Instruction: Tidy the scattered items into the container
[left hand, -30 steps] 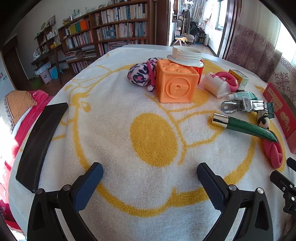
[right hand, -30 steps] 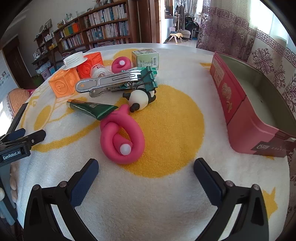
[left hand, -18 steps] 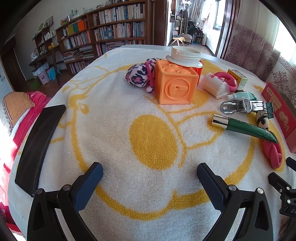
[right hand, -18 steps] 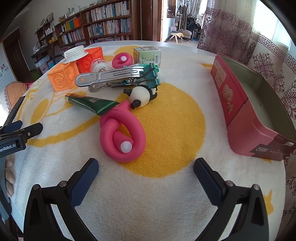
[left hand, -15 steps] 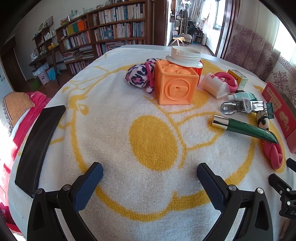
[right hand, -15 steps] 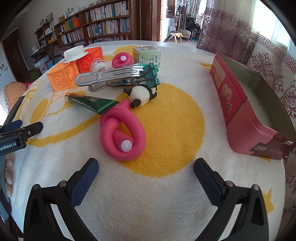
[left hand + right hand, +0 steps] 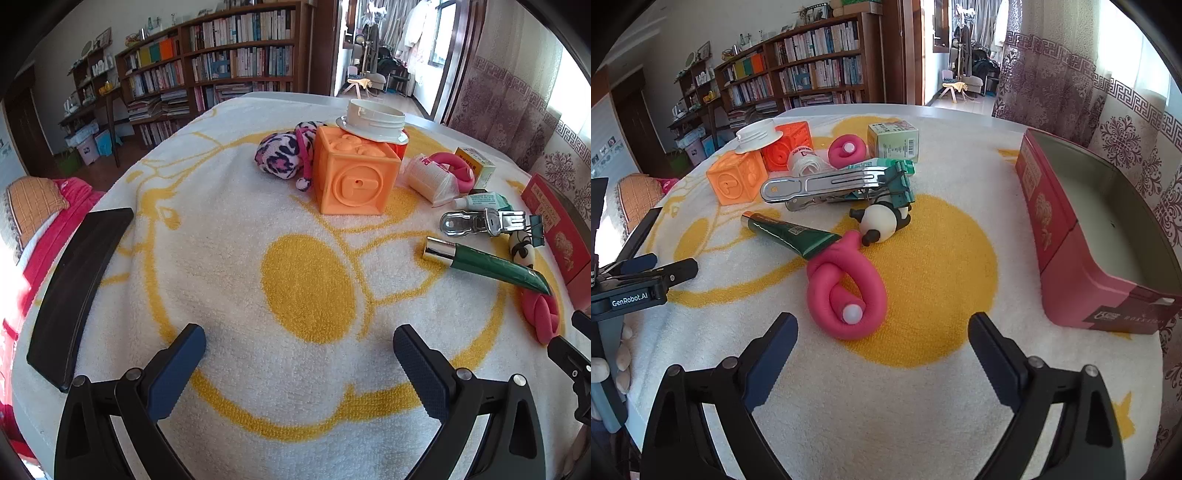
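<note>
**Both grippers spread over the towel, nothing held**

Through the left wrist camera, I see my left gripper (image 7: 297, 363) with its jaws spread wide and nothing between them, above the white-and-yellow towel (image 7: 236, 206). Ahead stands the orange cube (image 7: 354, 181) with a white lid (image 7: 373, 123) resting on top and a leopard-print plush (image 7: 280, 155) touching its left side. To the right lie a metal clip (image 7: 480, 221) and a green tube (image 7: 487, 263). A black strip (image 7: 77, 291) lies along the towel's left edge.

Through the right wrist camera, my right gripper (image 7: 881, 349) is likewise wide open and empty. Just ahead of it lies a pink foam twist (image 7: 846, 291), its far end touching the green tube (image 7: 792, 234) and lying just beside a panda figure (image 7: 881, 221). The red container (image 7: 1071, 236) stands open at the right, well apart from the pile; what shows of its inside is bare.
</note>
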A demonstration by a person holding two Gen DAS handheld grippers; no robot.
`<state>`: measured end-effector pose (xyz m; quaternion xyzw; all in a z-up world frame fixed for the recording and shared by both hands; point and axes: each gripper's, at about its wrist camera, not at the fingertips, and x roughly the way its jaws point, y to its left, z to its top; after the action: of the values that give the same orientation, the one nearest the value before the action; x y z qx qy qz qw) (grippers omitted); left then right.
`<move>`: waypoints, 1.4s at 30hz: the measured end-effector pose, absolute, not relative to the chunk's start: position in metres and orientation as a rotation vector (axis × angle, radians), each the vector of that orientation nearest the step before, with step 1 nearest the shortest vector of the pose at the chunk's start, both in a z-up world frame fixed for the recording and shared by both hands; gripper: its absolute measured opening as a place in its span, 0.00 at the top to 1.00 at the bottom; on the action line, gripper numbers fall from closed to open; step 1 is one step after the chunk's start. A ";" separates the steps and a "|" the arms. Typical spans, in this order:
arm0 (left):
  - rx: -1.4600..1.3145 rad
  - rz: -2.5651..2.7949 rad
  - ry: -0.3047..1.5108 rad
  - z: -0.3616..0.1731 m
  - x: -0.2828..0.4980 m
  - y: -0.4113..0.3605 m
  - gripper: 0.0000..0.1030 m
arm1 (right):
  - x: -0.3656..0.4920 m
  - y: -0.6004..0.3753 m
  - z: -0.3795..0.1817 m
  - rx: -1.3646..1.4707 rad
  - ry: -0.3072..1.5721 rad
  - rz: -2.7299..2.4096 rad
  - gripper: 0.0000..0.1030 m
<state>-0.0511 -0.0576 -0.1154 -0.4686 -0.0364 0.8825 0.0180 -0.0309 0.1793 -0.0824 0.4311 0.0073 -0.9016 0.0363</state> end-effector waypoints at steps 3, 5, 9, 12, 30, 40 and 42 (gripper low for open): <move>-1.426 2.754 -0.158 -0.109 -0.048 -0.063 0.00 | -0.035 0.178 -0.077 1.290 0.054 -2.769 0.13; -1.397 2.757 -0.142 -0.104 -0.048 -0.059 0.00 | -0.043 0.178 -0.081 1.306 0.033 -2.742 0.20; -1.297 2.777 -0.044 -0.087 -0.050 -0.044 0.00 | -0.055 0.178 -0.093 1.340 -0.051 -2.645 0.32; -1.249 2.743 0.023 -0.081 -0.055 -0.028 0.00 | -0.056 0.172 -0.097 1.353 -0.026 -2.626 0.37; -1.074 2.467 0.569 -0.098 -0.087 0.079 0.00 | -0.051 0.203 -0.083 1.249 -0.230 -2.669 0.75; -1.195 2.388 0.437 -0.114 -0.108 0.076 0.57 | -0.050 0.212 -0.079 1.187 -0.321 -2.675 0.76; -1.209 2.390 0.371 -0.112 -0.106 0.068 0.67 | -0.047 0.217 -0.073 1.154 -0.356 -2.683 0.77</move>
<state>-0.1058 0.0682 -0.1118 -0.4364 0.1340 0.8628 0.2173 -0.0472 0.2174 -0.0733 0.3903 -0.1204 -0.9073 0.0996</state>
